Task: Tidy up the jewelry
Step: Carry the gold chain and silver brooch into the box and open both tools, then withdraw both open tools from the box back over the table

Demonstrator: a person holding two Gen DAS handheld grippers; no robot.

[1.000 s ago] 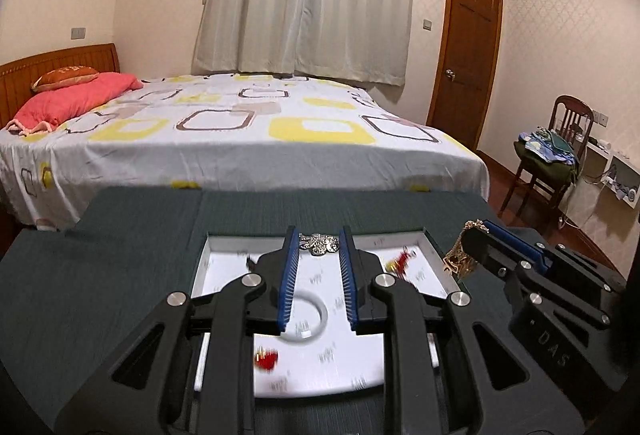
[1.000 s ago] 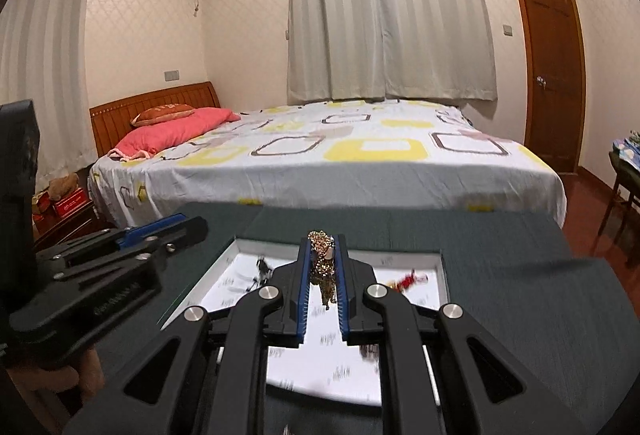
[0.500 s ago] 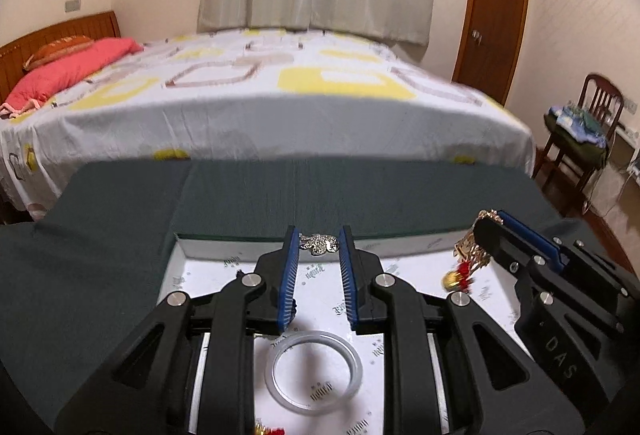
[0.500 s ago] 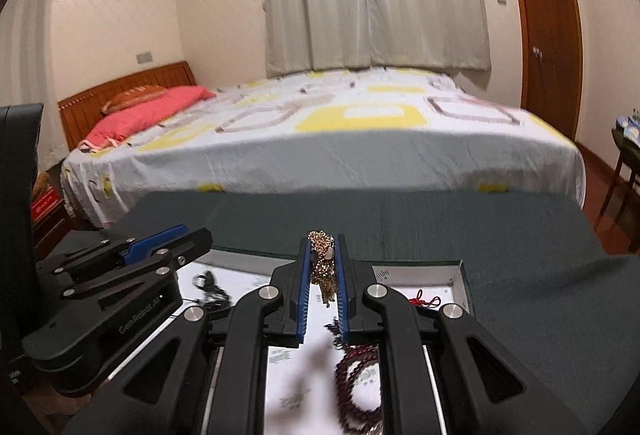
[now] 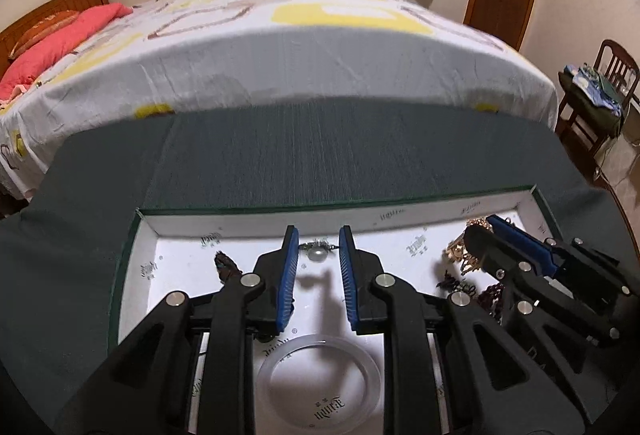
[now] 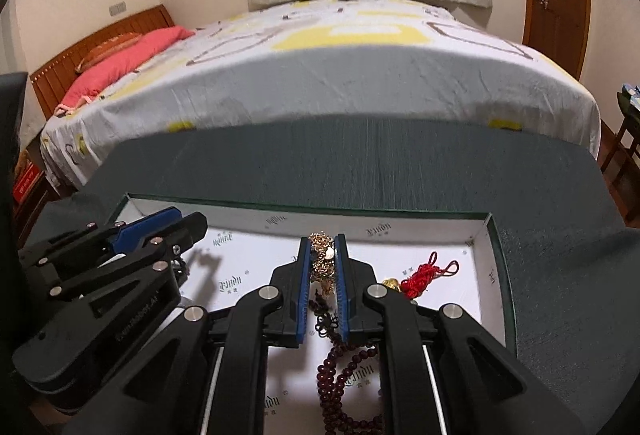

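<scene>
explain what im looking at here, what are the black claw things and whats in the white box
The black claws are two hand-held grippers, one in each of a person's hands. Each carries a camera looking along its blue-padded fingers, so one picture is from the left gripper and the other from the right gripper.

Both are over a shallow white-lined box on a dark green cloth, with a bed behind.

The right gripper is shut on a gold ornament. The left gripper's jaws are opening, with a small silver pearl piece between its tips.

In the box lie a pale bangle, dark red beads and a red cord charm.
</scene>
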